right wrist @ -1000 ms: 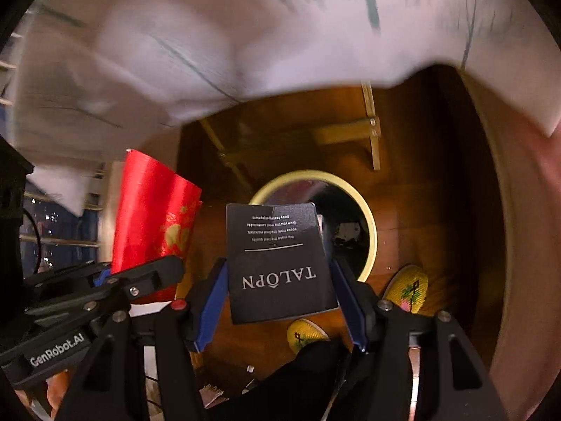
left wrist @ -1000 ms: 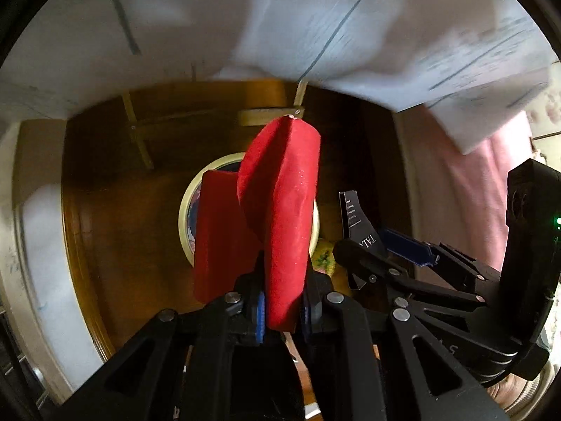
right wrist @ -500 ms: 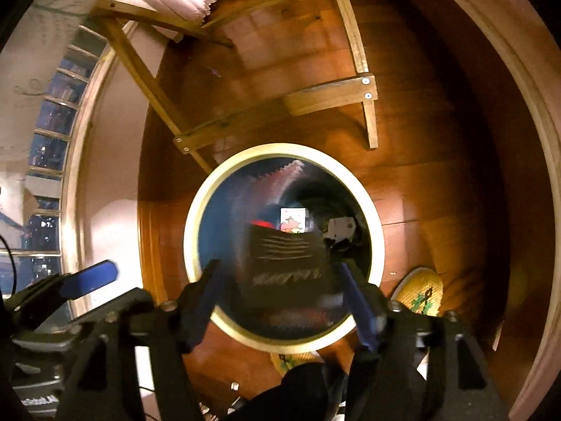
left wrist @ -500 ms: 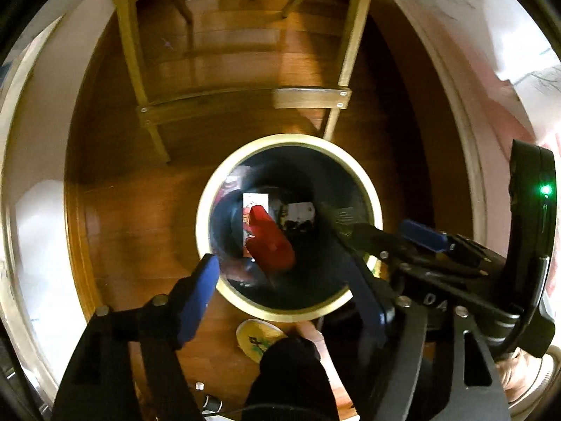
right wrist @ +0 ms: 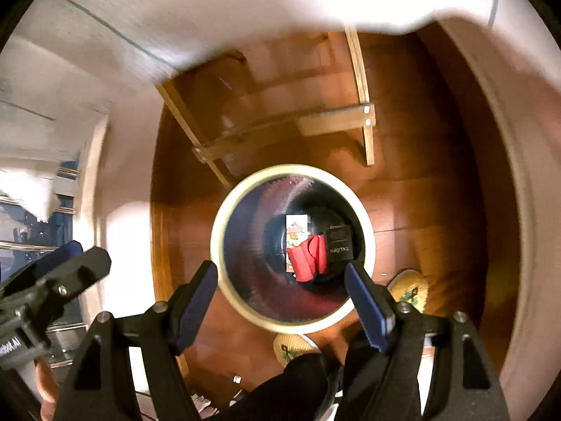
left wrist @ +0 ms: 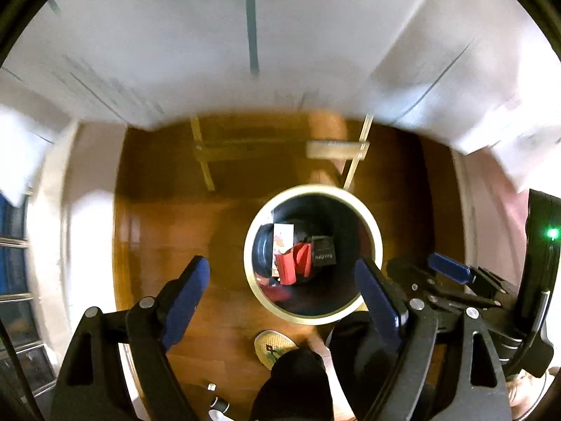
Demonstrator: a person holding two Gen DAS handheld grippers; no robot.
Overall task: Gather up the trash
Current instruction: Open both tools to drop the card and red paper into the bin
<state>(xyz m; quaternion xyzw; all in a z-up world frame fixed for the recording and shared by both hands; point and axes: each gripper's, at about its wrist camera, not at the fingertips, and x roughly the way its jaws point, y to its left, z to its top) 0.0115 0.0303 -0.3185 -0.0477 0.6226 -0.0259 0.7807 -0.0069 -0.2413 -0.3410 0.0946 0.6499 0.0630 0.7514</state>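
Both hand-held grippers (left wrist: 280, 280) (right wrist: 280, 284), jaws just spread empty, hang over the bin (right wrist: 224, 217).

A glossy, polished brown wooden floor (right wrist: 420, 193) is seen. The round bin's cream rim (right wrist: 366, 224) looks smooth. A matt black paper card (right wrist: 338, 244) and creased red paper (right wrist: 308, 258) are seen inside.

"TALOPN" in white letters, sideways, on small black cardboard box (right wrist: 339, 244) lying in round cream-rimmed dark bin (right wrist: 224, 210); blurred in left wrist view. Partial white lettering on black left gripper body (right wrist: 10, 345), unreadable.
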